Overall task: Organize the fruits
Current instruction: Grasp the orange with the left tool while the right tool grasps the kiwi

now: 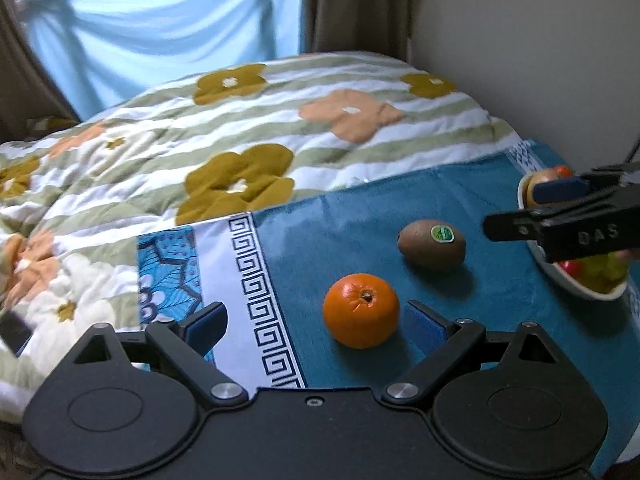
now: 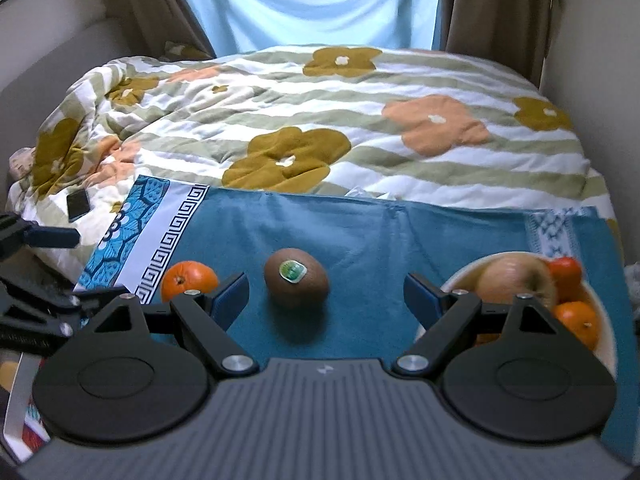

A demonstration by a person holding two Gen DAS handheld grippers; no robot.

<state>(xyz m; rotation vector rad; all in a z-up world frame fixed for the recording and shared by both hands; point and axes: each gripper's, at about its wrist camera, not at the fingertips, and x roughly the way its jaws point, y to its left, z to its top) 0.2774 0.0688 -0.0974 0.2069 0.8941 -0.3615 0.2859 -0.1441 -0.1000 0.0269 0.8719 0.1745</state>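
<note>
An orange (image 1: 361, 310) and a brown kiwi with a green sticker (image 1: 431, 244) lie on a teal cloth (image 1: 360, 220). My left gripper (image 1: 316, 326) is open, and the orange sits between its fingers, close to the right one. In the right wrist view the kiwi (image 2: 296, 277) lies just ahead of my open right gripper (image 2: 326, 294), centred between the fingers, with the orange (image 2: 189, 279) behind the left finger. A white bowl (image 2: 600, 320) at the right holds an apple (image 2: 516, 278) and small oranges (image 2: 576, 318). The right gripper (image 1: 528, 212) hangs open over the bowl (image 1: 576, 284) in the left wrist view.
The cloth lies on a bed with a flowered quilt (image 2: 320, 120). A dark phone (image 2: 78, 205) rests on the quilt at the left. Curtains (image 2: 308, 0) and walls close the far side. My left gripper (image 2: 40, 264) reaches in from the left edge.
</note>
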